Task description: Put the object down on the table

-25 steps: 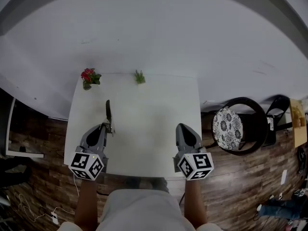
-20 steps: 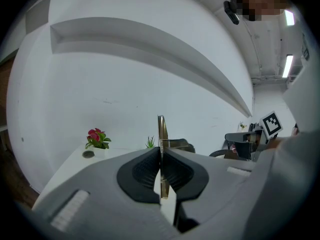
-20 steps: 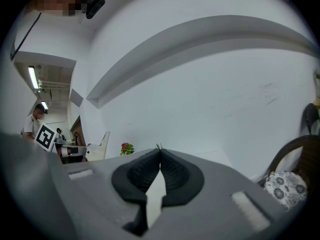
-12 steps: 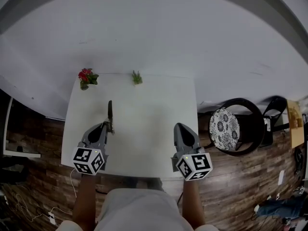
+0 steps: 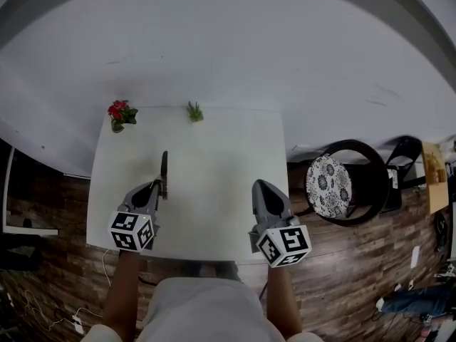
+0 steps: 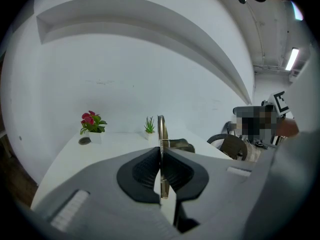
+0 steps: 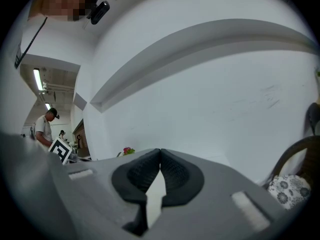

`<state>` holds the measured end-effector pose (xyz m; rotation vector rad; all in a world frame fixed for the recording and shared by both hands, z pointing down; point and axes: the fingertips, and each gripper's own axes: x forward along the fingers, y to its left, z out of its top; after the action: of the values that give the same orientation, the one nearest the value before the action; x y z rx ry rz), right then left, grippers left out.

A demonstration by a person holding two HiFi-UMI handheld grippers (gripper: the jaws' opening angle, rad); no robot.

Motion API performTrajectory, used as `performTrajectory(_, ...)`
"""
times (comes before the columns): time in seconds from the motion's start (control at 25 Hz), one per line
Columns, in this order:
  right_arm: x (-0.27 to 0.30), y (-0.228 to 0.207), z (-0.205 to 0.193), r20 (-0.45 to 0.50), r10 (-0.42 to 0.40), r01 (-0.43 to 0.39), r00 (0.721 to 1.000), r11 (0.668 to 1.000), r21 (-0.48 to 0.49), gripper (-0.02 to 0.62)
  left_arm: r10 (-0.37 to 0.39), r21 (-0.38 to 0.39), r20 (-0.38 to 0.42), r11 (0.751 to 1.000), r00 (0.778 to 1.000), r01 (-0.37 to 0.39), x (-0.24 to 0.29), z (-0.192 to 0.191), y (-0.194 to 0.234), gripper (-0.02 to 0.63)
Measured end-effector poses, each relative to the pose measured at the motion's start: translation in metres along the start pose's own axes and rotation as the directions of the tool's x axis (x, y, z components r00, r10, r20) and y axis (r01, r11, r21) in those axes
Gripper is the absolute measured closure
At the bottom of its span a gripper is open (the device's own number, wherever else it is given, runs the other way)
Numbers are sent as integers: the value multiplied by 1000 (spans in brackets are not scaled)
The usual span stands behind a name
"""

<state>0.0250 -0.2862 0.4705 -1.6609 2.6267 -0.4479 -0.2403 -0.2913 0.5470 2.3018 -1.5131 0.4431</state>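
Where the head view looks down on the white tabletop (image 5: 214, 155), we see the left tool (image 5: 162, 191) over its left half. It is clamped on the object (image 5: 164, 168), a thin dark blade-like strip pointing toward the far edge. From above we cannot tell whether the strip touches the tabletop. Left gripper view adds: pads pressed on both flat faces, strip edge-on and upright between them, metallic.

Right tool (image 5: 258, 185) is over the near right part of the tabletop; its own view shows the jaws together with nothing between them.

Far edge: red flower (image 5: 117, 112) at the left corner, green plant (image 5: 194, 111) near the middle. Only the left gripper view shows a small dark disc (image 6: 84, 140) beside the flower. Chair (image 5: 331, 185) with patterned seat stands right of the tabletop. Only the right gripper view shows a person (image 7: 46, 129) far off.
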Motion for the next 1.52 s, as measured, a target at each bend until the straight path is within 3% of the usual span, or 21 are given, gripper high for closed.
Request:
performTrajectory(0.48,0,-5,-4,-18,-8,8,1000,1000,-5,592,-15,226,-148,973,989,49,26,-29,-7,597)
performTrajectory(0.68,3,-7,-6,-27,-12,12,1000,1000,-1,592,-7,387,-197,918,980,84,36,-40,-13,597)
performTrajectory(0.84,5,-9,-7,-37,-12,11,999,1000,-7,592,-6,464,-250,877,968,126,45,-51,-19,597)
performTrajectory(1.16,8,-13,-6,-42,-13,13,999,1000,-8,592,1,512,-305,843,952,163,59,-70,-19,597)
performTrajectory(1.36,11,-14,-5,-48,-9,9,999,1000,-12,592,10,566,-332,802,943,191,66,-76,-21,597)
performTrajectory(1.52,13,-13,-6,-56,-5,4,998,1000,-17,592,14,626,-356,746,935,227,72,-82,-25,597)
